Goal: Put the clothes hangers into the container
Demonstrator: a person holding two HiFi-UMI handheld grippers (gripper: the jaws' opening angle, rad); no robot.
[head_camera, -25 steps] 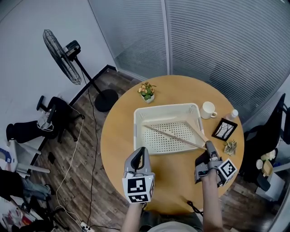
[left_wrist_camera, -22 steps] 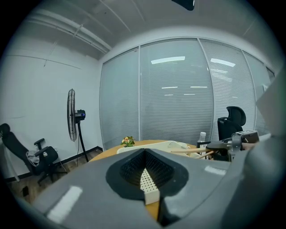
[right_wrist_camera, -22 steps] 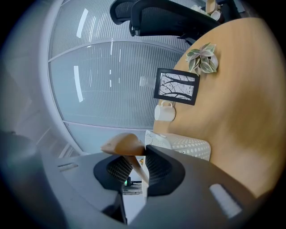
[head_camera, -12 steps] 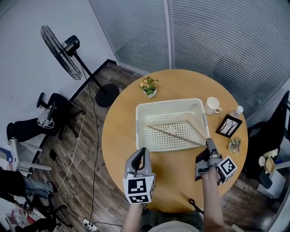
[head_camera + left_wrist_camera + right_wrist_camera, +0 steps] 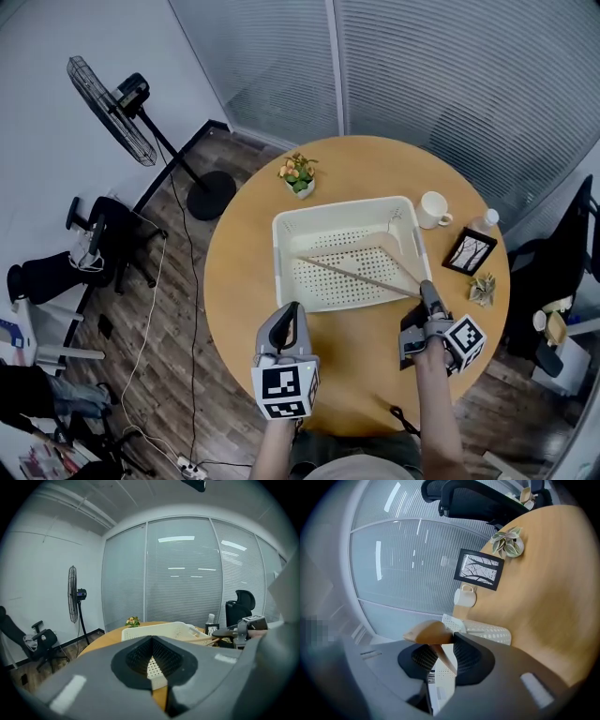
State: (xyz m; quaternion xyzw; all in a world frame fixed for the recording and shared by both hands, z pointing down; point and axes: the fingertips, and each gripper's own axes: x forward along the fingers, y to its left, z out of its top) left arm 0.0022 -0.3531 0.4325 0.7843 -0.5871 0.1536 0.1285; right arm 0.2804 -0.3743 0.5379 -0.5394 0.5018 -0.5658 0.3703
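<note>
L tongs (image 5: 292, 311) & R tongs (image 5: 426, 287) grey, black pads (image 5: 136, 656), b/w marker cubes (image 5: 284, 393).

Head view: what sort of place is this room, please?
Most likely an office or a small meeting room. The glass partition walls with closed blinds, the black office chair beside the round wooden table, and the standing fan by the wall all suggest it.
</note>
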